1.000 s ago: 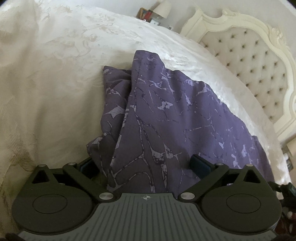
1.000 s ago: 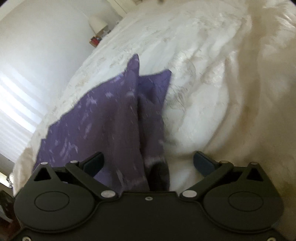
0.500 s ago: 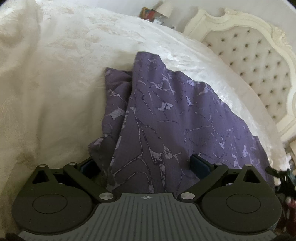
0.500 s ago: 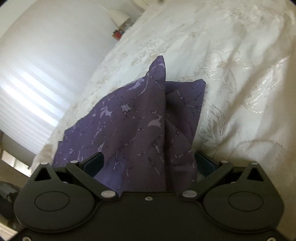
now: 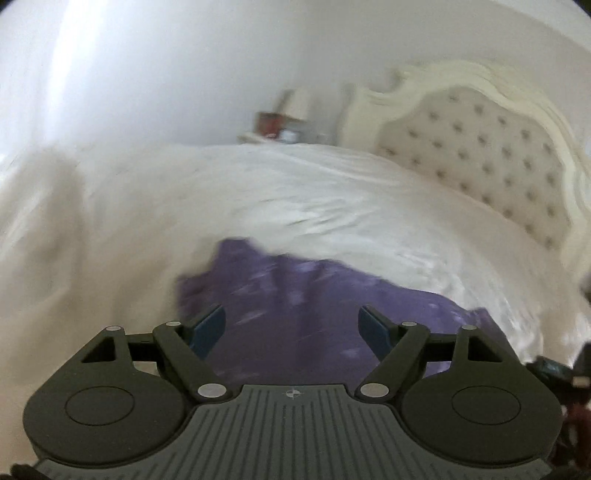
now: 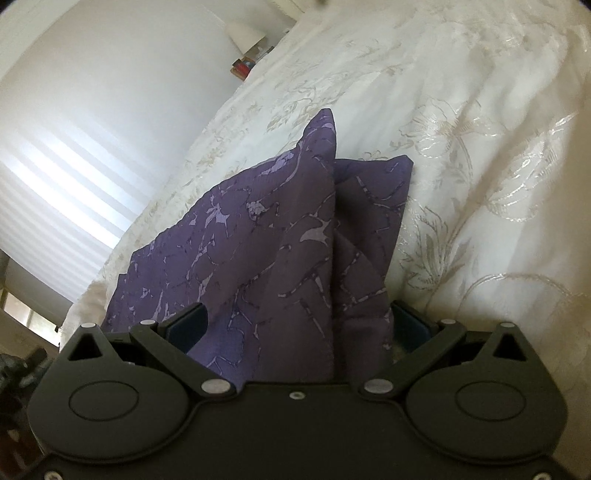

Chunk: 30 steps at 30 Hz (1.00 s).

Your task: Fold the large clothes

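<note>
A purple patterned garment (image 5: 314,306) lies on the white embroidered bedspread (image 5: 295,199). The left wrist view is blurred by motion. My left gripper (image 5: 293,325) is open above the near part of the garment, with nothing between its fingers. In the right wrist view the garment (image 6: 280,240) is folded into layers with a raised ridge. My right gripper (image 6: 299,325) is open, its fingers (image 6: 188,321) spread to either side of the garment's near edge, which lies between them.
A cream tufted headboard (image 5: 491,147) stands at the right in the left wrist view. A bedside table with a lamp (image 5: 291,110) is behind the bed. In the right wrist view a window blind (image 6: 55,184) is at the left and the lamp (image 6: 243,33) at the far end.
My left gripper has let the garment go, lifted and tilted up, so the wall and headboard now show. My right gripper stays open around the garment's near edge and has shifted slightly.
</note>
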Each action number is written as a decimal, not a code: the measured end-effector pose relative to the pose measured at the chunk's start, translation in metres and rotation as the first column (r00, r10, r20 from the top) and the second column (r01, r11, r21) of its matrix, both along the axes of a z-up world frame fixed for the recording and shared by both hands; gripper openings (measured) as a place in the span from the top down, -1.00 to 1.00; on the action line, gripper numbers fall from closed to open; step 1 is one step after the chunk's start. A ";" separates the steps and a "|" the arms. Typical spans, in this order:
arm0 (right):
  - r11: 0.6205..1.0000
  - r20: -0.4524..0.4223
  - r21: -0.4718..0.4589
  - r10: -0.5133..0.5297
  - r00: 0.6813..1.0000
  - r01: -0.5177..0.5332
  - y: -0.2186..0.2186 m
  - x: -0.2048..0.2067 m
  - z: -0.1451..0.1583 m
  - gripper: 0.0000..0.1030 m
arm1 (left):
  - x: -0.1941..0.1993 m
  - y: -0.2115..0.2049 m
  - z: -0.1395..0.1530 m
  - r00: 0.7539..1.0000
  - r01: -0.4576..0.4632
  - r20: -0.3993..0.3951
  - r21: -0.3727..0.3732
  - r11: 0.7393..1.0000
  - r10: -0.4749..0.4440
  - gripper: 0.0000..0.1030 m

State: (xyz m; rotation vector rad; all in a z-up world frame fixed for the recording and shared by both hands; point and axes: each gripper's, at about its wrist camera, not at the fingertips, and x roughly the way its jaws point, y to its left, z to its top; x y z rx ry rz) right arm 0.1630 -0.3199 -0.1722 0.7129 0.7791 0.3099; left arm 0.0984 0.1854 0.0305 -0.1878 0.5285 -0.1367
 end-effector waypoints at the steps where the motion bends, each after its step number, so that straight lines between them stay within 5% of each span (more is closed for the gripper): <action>1: 1.000 0.000 0.003 -0.002 1.000 0.002 0.000 0.001 0.000 -1.00 | 0.005 -0.012 0.003 1.000 0.021 0.013 0.009 1.000 -0.021 -0.56; 9: 1.000 0.006 0.001 -0.001 1.000 0.001 -0.002 0.001 -0.002 -1.00 | 0.069 -0.086 -0.004 0.994 0.098 -0.036 -0.028 0.995 -0.099 -0.50; 15: 1.000 0.010 -0.009 0.003 1.000 -0.003 0.000 0.001 -0.002 -1.00 | 0.102 -0.117 -0.027 0.985 0.085 -0.155 0.095 0.992 -0.069 0.48; 23: 1.000 0.011 -0.024 0.010 1.000 -0.010 0.003 0.002 0.000 -1.00 | 0.127 -0.138 -0.076 0.948 0.117 -0.313 0.192 0.974 -0.052 0.55; 30: 0.999 0.012 -0.034 0.014 1.000 -0.014 0.003 0.003 0.000 -1.00 | 0.115 -0.165 -0.092 0.955 0.190 -0.288 0.399 0.897 -0.074 0.56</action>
